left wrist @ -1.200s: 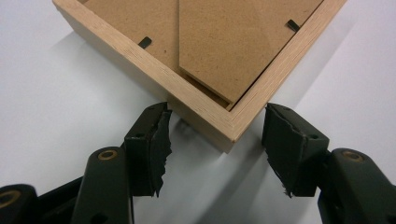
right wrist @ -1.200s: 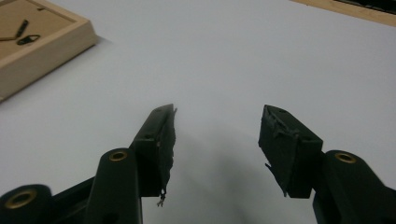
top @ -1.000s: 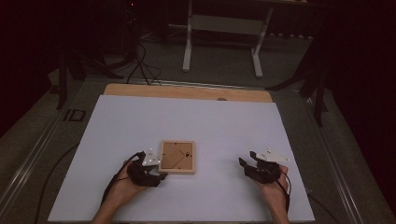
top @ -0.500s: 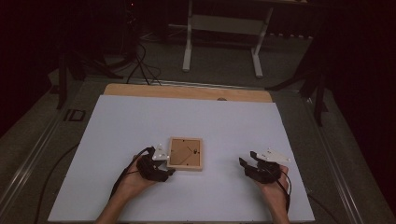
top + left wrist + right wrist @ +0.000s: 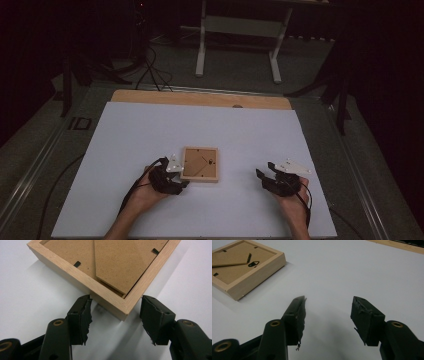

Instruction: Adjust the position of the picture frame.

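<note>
Frame: square light-wood picture frame [image 5: 110, 272], lying back side up on the white tabletop [image 5: 150, 130]; brown fibreboard backing panel [image 5: 75, 255] faces upward, with a fold-out stand leaf [image 5: 125, 262] lying flat on it.
Frame fittings: small black retaining tabs [image 5: 77, 264] at the inner edge of the wood; a black hanger loop [image 5: 253, 264] shows on the backing in the right gripper view.
Left gripper: left gripper [image 5: 115, 315] held low over the tabletop, pointing at the near corner of the frame.
Left fingers: fingers [image 5: 81, 317] apart; the frame corner projects into the gap between them. The left pad sits at or just short of one wooden side of the corner; contact cannot be confirmed. The right pad stands just beside the other side with a visible sliver of tabletop between. Nothing is clamped.
Left pad condition: black pad material is torn and ragged along the inner edges.
Right gripper: right gripper [image 5: 328, 317] held low over bare tabletop, well apart from the frame.
Right fingers: fingers [image 5: 295, 317] apart, with nothing between them; white surface shows through the gap.
Frame relative to right fingers: ahead and off to the left of the finger line, far side of the left finger.
Hands: each gripper is carried by a hand [image 5: 142, 195] entering from the near edge in the high view.
Tabletop edge: strip of bare wood [image 5: 200, 98] beyond the white sheet, far ahead of both finger pairs.
</note>
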Motion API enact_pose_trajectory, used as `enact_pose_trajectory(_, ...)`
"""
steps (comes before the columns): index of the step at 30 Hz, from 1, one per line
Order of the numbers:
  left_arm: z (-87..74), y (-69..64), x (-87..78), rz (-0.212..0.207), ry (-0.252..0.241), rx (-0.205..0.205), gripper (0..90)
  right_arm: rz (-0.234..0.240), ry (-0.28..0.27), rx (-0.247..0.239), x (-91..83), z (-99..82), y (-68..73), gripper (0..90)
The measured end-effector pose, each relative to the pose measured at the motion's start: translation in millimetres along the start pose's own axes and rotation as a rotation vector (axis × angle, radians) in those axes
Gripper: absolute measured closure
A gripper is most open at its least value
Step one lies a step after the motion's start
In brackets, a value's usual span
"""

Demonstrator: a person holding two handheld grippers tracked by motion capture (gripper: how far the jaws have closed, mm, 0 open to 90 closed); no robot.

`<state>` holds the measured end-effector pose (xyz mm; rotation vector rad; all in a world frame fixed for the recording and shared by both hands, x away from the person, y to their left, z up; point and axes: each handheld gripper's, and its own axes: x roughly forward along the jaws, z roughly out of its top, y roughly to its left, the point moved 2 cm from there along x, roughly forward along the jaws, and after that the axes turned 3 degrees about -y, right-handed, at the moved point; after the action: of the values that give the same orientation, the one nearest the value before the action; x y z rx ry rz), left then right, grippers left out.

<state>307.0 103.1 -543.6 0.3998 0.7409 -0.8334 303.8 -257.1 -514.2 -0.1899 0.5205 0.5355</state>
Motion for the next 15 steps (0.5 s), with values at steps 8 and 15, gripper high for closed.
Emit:
enact_pose_trajectory(8, 0.4, -1.5, 1.1, -0.011, -0.003, -0.009, 42.2, 0.001, 0.000, 0.000, 0.3, -0.1, -0.1, 45.0)
enact_pose_trajectory(15, 0.4, 0.3, 1.8, -0.020, -0.005, -0.025, 42.6, 0.002, -0.001, 0.001, 0.3, -0.2, -0.4, 45.0)
